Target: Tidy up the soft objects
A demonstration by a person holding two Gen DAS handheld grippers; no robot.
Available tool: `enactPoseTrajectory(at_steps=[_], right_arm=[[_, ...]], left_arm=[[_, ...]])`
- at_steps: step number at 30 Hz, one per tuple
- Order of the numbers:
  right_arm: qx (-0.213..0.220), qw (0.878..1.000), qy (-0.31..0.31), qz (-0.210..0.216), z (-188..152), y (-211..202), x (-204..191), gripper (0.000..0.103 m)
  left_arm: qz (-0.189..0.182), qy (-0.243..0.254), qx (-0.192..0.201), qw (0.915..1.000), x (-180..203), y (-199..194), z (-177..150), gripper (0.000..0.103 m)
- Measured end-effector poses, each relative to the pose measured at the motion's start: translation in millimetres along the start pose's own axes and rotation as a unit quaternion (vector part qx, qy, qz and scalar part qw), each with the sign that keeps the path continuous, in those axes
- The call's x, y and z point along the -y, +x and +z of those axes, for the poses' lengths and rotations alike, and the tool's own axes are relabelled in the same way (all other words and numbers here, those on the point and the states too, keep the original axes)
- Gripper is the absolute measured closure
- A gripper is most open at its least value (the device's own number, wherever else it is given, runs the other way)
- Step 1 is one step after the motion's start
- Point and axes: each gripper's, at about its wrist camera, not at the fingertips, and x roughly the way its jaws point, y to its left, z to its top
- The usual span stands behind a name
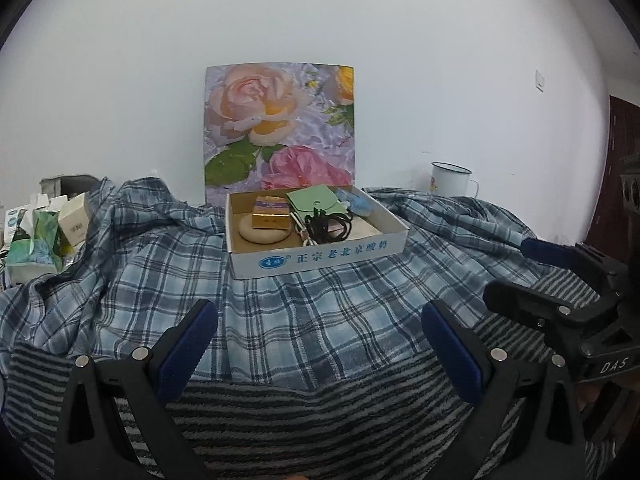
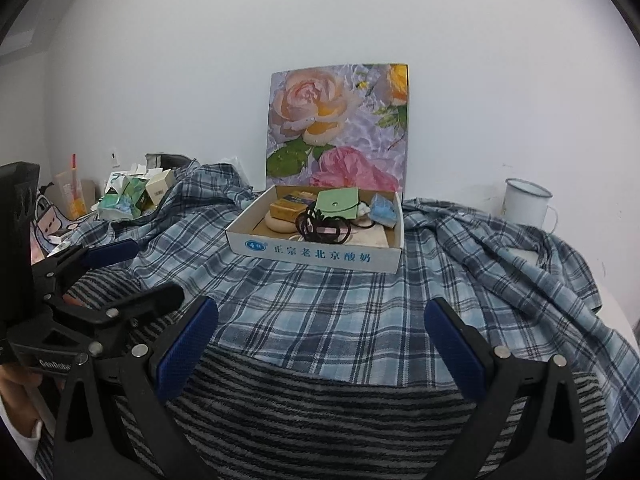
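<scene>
Both left tongs (image 1: 320,332) and right tongs (image 2: 322,330) are hanging wide apart over fuzzy striped cloth (image 2: 320,420); crumpled plaid shirt (image 1: 300,312) and shallow cardboard box (image 1: 316,258) are lying ahead.

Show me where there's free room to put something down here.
Free: the plaid cloth between the cardboard box and both open grippers, and between box and mug. Crowded: inside the box, and the cartons on the left.
</scene>
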Motion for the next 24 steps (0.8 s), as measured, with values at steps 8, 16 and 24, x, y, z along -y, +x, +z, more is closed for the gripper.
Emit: enactPoseTrajectory(at_steps=[8, 16, 24], right_arm=[[-0.009, 0.999, 0.030, 0.028, -0.9, 3.4, 10.6, 0.000], [-0.010, 0.999, 0.033, 0.026, -0.7, 3.8, 10.5, 0.000], [-0.010, 0.999, 0.032, 0.024, -0.4, 4.0, 10.7, 0.000]], left_arm=[[0.025, 0.031, 0.023, 0.9990, 12.5, -9.2, -0.4, 0.000], [0.015, 0.031, 0.020, 0.9992, 11.2, -8.6, -0.1, 0.000], [0.014, 0.031, 0.019, 0.9992, 11.6, -9.0, -0.4, 0.000]])
